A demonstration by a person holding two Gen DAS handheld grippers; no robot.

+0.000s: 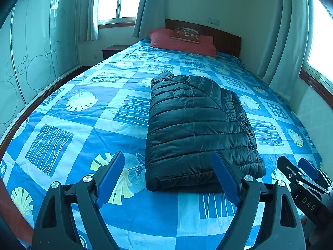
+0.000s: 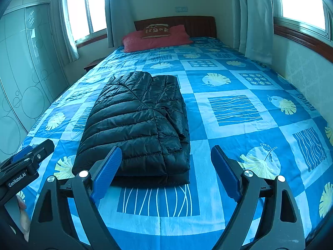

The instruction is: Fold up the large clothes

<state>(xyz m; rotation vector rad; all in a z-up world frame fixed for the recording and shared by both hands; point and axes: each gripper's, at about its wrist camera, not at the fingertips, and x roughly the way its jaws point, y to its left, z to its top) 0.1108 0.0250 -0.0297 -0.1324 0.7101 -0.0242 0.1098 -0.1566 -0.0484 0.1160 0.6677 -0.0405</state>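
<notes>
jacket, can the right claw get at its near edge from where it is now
Probably yes. The right claw is open and empty, and the folded jacket lies just ahead of it, slightly to its left, on the bed. Nothing sits between them; the left claw is off to the side.

A black quilted puffer jacket [image 1: 197,129] lies folded into a neat rectangle mid-bed, lengthwise, nearer the foot edge.
</notes>
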